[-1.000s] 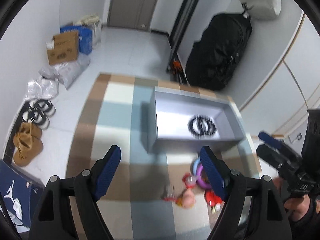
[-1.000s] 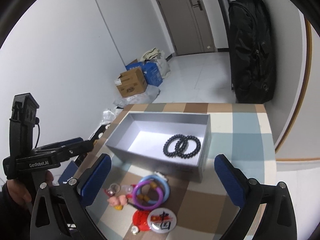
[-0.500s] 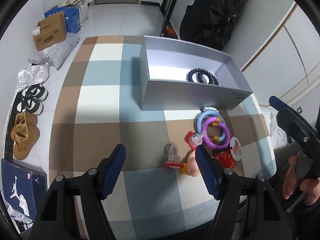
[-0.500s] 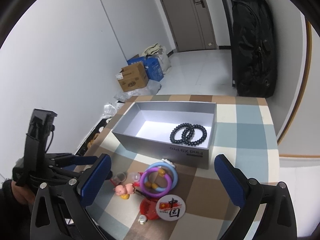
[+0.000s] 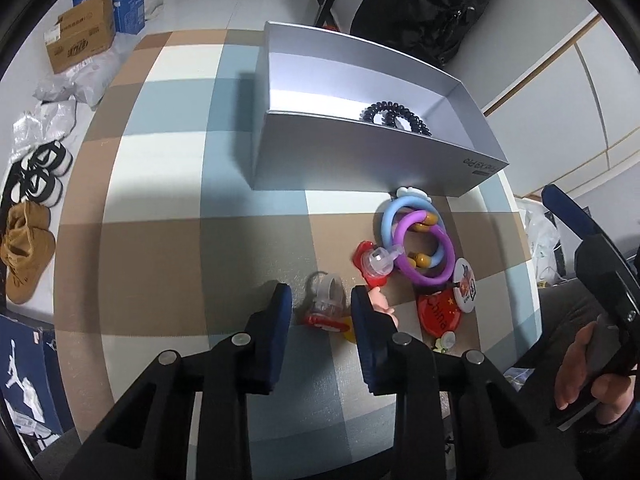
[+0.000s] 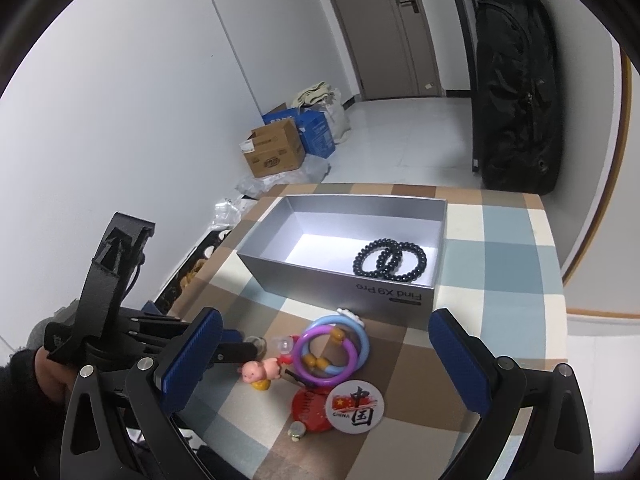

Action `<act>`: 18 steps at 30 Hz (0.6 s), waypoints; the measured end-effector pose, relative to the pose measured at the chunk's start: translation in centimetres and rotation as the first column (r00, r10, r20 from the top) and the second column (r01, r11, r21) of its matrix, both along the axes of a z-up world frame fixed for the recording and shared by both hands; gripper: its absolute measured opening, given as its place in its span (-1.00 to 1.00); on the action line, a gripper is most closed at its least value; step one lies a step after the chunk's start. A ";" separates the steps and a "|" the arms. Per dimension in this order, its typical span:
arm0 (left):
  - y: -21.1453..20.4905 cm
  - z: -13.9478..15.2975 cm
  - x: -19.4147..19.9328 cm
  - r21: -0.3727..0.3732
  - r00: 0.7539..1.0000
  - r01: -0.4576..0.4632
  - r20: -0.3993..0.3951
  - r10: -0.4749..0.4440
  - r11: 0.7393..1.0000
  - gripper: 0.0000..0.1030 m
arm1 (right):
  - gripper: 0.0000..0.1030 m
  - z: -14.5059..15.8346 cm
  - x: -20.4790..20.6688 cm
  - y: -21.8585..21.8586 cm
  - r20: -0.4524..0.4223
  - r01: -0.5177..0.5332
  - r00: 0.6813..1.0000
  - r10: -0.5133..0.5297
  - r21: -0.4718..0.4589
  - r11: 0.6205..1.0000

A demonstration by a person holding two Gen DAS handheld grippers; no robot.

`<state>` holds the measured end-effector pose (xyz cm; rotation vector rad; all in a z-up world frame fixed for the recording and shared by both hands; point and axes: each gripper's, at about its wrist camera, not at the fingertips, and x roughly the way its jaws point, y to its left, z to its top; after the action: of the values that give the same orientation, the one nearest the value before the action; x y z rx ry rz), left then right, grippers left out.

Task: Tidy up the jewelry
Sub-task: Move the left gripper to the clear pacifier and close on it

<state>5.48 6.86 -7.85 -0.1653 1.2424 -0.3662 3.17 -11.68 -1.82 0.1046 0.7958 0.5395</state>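
Jewelry items lie in two groups on the checked tablecloth (image 5: pixel 160 208). Two black bead bracelets (image 6: pixel 390 260) rest overlapped on the floor of the grey open box (image 5: pixel 360 160), toward its right end as the right wrist view shows; their joint long axis runs parallel to the box's long side. The box carries "Find X9 Pro" lettering on its near wall, upside down in both views.

Just in front of the box, a blue ring (image 5: pixel 390 220) and a purple ring (image 5: pixel 424 252) with amber beads lie flat and overlapped. Their pairing runs diagonally from the box wall toward the round badges (image 6: pixel 354 404). A red "China" disc (image 5: pixel 438 312) lies partly under a white badge.

A clear trinket with a red base (image 5: pixel 326 304) lies between the left gripper (image 5: pixel 322 308) fingers. Its long axis runs roughly along the fingers, clear end pointing away toward the box. The left jaws are narrowed around it, with a gap visible on each side; contact cannot be confirmed. A pink pig figure (image 6: pixel 260 372) sits just beside the left gripper's right finger.

The right gripper (image 6: pixel 324 356) is held above the cluster with jaws spread wide, gripping nothing.
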 end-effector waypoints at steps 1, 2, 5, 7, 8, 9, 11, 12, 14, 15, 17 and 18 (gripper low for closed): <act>0.0 0.0 0.0 0.008 1.000 0.003 0.001 -0.003 1.000 -0.53 | 1.00 0.0 -0.1 0.0 0.000 -0.002 1.000 0.002 0.000 1.000; -0.1 0.1 0.0 0.019 1.000 0.005 0.003 -0.005 1.000 -0.55 | 1.00 0.0 -0.1 0.0 -0.001 -0.004 1.000 0.004 0.000 1.000; 0.1 -0.1 0.3 0.014 1.000 -0.001 -0.007 0.001 1.000 -0.74 | 1.00 0.0 -0.1 0.1 -0.001 -0.008 1.000 0.008 -0.001 1.000; 0.3 -0.2 0.5 -0.003 1.000 -0.008 -0.017 0.008 1.000 -0.77 | 1.00 -0.1 -0.1 0.1 -0.001 -0.008 1.000 0.008 -0.002 1.000; 0.4 -0.2 0.4 -0.003 1.000 -0.005 -0.018 0.005 1.000 -0.77 | 1.00 -0.1 -0.1 0.1 -0.002 -0.008 1.000 0.008 -0.002 1.000; 0.3 -0.2 0.4 -0.001 1.000 -0.003 -0.016 0.003 1.000 -0.78 | 1.00 -0.1 -0.2 0.1 -0.003 -0.008 1.000 0.008 -0.002 1.000; 0.3 -0.2 0.3 0.007 1.000 0.002 -0.013 -0.002 1.000 -0.78 | 1.00 -0.1 -0.2 0.1 -0.005 -0.008 1.000 0.008 -0.003 1.000; 0.3 -0.1 0.3 0.010 1.000 0.001 -0.012 -0.001 1.000 -0.78 | 1.00 -0.1 -0.2 0.1 -0.007 -0.007 1.000 0.007 -0.004 1.000; 0.4 -0.2 0.2 0.011 1.000 -0.005 -0.016 0.006 1.000 -0.78 | 1.00 -0.2 -0.2 0.2 -0.013 -0.009 1.000 0.009 -0.004 1.000; 0.7 -0.1 0.3 0.016 1.000 -0.016 -0.014 0.016 1.000 -0.78 | 1.00 -0.3 -0.1 0.2 -0.016 -0.011 1.000 0.011 -0.003 1.000; 1.2 0.2 0.2 0.007 0.999 -0.036 -0.012 0.036 0.999 -0.78 | 1.00 -0.3 -0.2 0.3 -0.017 -0.017 1.000 0.017 0.000 1.000; 1.5 0.4 0.3 -0.002 0.999 -0.049 -0.008 0.049 0.999 -0.78 | 1.00 -0.3 -0.3 0.3 -0.018 -0.022 1.000 0.022 0.000 1.000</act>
<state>5.82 8.38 -7.49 -0.1994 1.2440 -0.3246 2.86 -11.33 -2.14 0.1005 0.8150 0.5598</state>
